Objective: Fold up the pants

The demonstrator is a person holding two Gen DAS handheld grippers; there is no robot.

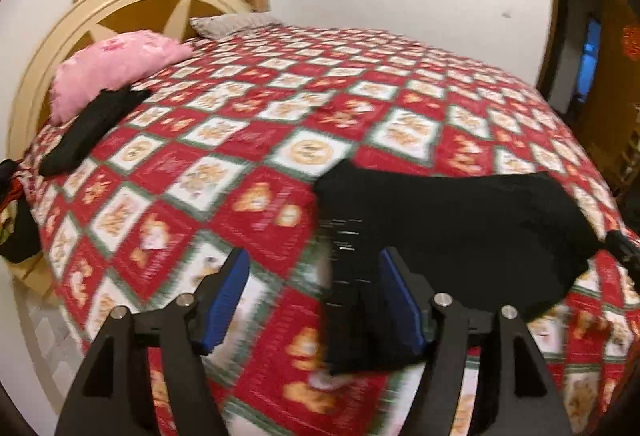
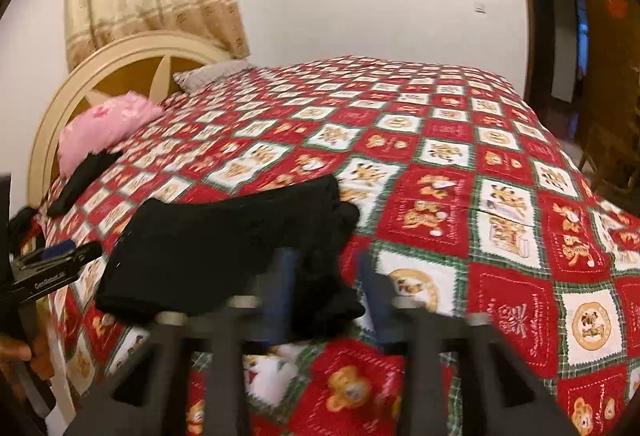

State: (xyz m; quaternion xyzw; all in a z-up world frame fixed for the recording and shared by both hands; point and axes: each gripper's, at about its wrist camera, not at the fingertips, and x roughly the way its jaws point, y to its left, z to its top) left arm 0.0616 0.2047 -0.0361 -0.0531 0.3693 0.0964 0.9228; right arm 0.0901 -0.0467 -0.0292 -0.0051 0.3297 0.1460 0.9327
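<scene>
Across the near edge of the bed's red, white and green patchwork quilt with bear motifs (image 1: 248,139), the folded black fabric pants (image 1: 460,232) are lying flat, their long axis running side to side along that edge. One end is pointing toward the cream, arched wooden headboard (image 1: 40,75), the other toward the dark wooden doorway (image 1: 576,35).

Now the left tool (image 1: 312,296) is angling down over the headboard-side end of the pants. Its jaws are standing spread, blue pads well apart; a blurred black flap of the pants is sitting between them, against the pad on the right of that view, and the other pad is clear of the cloth. So nothing is being pinched there.

Over on the doorway side, the right tool (image 2: 326,300) is tilting down at the other end of the pants (image 2: 224,248). It is heavily blurred. Its jaws are sitting fairly close together with a dark lump of cloth between them, but whether they are pressing on it I cannot tell.

From the right wrist view, the left tool (image 2: 68,256) is showing at the left border, with a hand (image 2: 28,352) wrapping its handle below.

Up near the headboard, a fluffy pink pillow (image 1: 116,67) is resting, with a second folded black garment (image 1: 92,127) lying against it, well apart from the pants.
</scene>
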